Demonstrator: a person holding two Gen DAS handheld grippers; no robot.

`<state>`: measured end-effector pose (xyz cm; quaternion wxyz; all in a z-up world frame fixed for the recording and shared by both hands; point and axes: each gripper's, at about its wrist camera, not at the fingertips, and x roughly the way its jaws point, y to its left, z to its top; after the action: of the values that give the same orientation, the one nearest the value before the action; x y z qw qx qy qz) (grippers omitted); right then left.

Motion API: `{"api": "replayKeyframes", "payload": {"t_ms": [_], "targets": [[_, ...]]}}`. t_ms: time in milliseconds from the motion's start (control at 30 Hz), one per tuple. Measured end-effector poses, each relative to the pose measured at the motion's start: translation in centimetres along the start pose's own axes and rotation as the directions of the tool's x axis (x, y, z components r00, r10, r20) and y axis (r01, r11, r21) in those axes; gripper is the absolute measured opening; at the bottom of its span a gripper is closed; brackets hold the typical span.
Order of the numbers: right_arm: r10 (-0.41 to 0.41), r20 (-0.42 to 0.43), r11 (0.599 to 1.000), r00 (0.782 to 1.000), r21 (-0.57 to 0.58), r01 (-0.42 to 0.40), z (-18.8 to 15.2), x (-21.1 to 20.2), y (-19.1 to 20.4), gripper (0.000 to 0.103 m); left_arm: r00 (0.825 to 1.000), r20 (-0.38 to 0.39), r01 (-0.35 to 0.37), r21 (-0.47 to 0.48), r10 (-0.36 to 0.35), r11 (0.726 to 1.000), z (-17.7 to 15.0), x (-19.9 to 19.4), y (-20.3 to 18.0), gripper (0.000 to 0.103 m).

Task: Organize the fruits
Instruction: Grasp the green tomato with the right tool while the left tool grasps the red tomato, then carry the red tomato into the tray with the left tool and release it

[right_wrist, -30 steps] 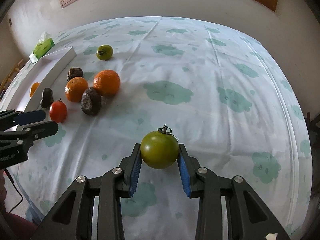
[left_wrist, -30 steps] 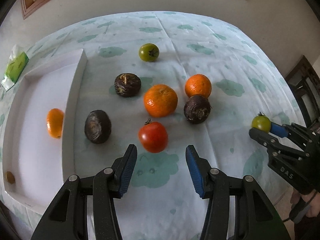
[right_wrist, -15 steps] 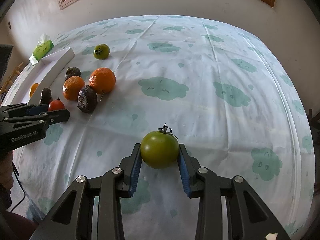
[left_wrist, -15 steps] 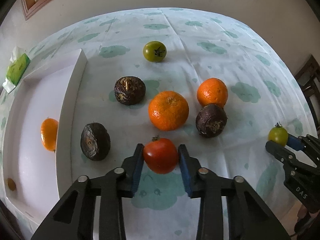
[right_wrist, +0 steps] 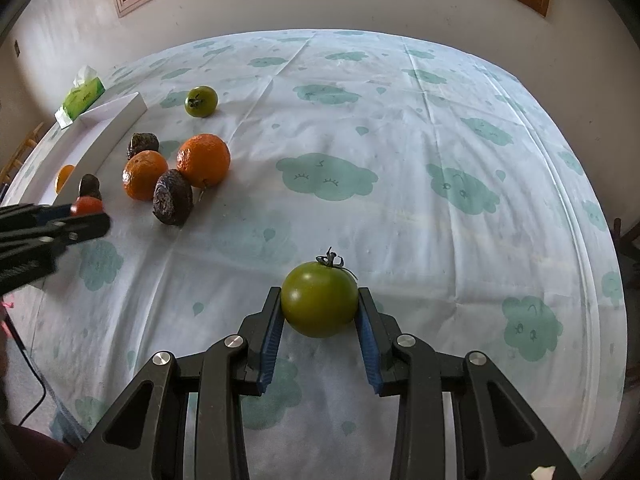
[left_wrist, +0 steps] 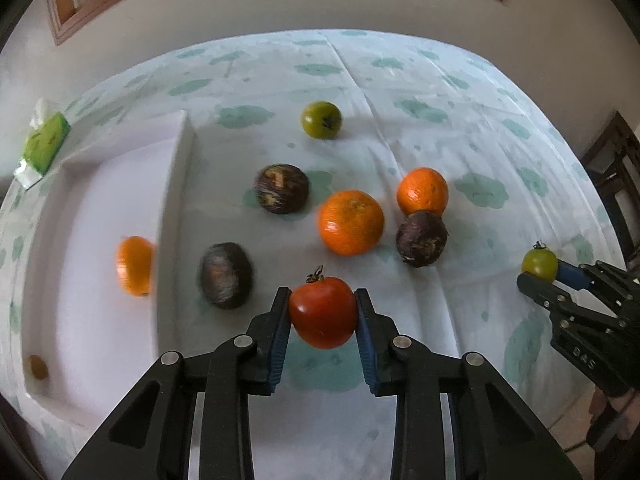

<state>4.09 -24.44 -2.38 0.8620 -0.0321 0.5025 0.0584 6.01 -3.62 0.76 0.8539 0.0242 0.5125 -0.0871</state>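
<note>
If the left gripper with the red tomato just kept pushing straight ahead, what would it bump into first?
Probably the big orange: it lies just beyond the red tomato held in the left gripper. The gripper tilts downward, though, so it might meet the tablecloth first; depth is hard to judge.

Both black plastic two-finger grippers, left (left_wrist: 323, 314) and right (right_wrist: 319, 307), carry ribbed blue pads (left_wrist: 280, 336) and round silver screws (left_wrist: 245, 340).

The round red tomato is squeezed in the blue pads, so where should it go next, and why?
Probably lift it and carry it left over the wall of the white tray. The left gripper is shut on the round red tomato, and one orange fruit already lies inside that tray.
</note>
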Motion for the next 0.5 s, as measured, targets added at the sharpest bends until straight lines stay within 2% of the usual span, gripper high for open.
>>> {"api": "replayKeyframes", "payload": {"t_ms": [133, 333, 500], "targets": [[0.002, 0.0, 1.0, 1.0, 0.0, -0.002, 0.0, 0.0, 0.1, 0.033, 1.0, 0.024, -0.014, -0.027, 0.015, 1.0, -0.2, -2.0, 2.1, 0.032], [-0.004, -0.004, 1.0, 1.0, -0.001, 0.004, 0.1, 0.1, 0.1, 0.033, 0.997, 0.034, -0.069, -0.098, 0.072, 0.993, -1.0, -4.1, 7.3, 0.032], [-0.012, -0.008, 1.0, 1.0, -0.004, 0.012, 0.1, 0.1, 0.1, 0.033, 0.987, 0.011, -0.154, -0.16, 0.158, 0.975, -2.1, -4.2, 12.0, 0.032]]}}
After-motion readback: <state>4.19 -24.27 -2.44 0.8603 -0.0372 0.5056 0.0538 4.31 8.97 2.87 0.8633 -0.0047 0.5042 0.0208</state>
